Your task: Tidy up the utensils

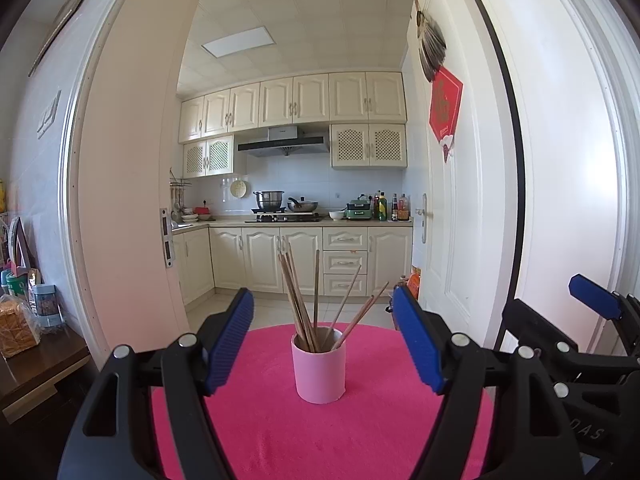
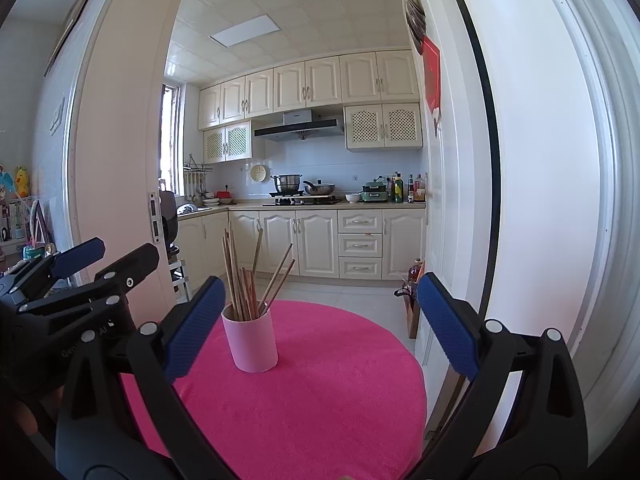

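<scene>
You are holding the left gripper (image 1: 322, 340) and right gripper (image 2: 322, 326) level above the tabletop's (image 1: 360, 432) near edge. Both are gaping wide, empty, facing the pink cup (image 1: 319, 366) of chopsticks (image 1: 304, 300).

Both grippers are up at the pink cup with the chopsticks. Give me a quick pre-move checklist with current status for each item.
1. Left gripper open and empty: ok.
2. Right gripper open and empty: ok.
3. Pink cup upright on the pink mat: ok.
4. Chopsticks all in the cup, none loose on the mat: ok.
5. Chopsticks bundled evenly: not ok, several lean out to the side.
6. Cup lined up between the left gripper's fingers: ok; it sits off to the left in the right wrist view.
</scene>
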### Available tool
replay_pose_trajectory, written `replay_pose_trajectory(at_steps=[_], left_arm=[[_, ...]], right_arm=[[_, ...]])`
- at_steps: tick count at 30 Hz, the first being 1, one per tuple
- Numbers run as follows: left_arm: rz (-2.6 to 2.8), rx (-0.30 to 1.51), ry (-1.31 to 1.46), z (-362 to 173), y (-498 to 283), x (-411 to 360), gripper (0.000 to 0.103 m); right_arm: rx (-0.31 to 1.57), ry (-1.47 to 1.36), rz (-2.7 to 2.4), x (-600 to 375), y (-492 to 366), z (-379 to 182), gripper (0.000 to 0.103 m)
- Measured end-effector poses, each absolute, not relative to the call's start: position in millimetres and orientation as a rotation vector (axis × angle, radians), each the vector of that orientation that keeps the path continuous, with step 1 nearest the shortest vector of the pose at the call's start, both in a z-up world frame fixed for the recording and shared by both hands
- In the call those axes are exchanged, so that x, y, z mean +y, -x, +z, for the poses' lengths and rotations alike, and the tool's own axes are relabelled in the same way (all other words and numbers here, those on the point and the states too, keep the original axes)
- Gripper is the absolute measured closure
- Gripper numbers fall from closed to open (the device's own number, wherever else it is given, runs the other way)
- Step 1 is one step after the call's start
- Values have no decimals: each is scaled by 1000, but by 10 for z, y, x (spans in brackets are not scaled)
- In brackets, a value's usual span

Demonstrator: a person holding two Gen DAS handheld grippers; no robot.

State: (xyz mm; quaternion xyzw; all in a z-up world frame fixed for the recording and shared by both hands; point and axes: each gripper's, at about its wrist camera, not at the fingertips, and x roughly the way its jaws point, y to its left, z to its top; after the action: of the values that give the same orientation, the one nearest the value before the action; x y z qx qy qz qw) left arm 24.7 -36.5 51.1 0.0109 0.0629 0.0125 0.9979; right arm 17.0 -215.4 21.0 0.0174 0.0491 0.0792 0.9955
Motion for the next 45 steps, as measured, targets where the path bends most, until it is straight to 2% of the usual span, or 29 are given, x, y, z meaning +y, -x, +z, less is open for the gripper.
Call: replay_pose_trajectory(at_steps=[45], left_arm=[[20, 131, -23, 504, -251, -398, 32]], right_arm=[[102, -41, 156, -2177, -120, 165, 8]])
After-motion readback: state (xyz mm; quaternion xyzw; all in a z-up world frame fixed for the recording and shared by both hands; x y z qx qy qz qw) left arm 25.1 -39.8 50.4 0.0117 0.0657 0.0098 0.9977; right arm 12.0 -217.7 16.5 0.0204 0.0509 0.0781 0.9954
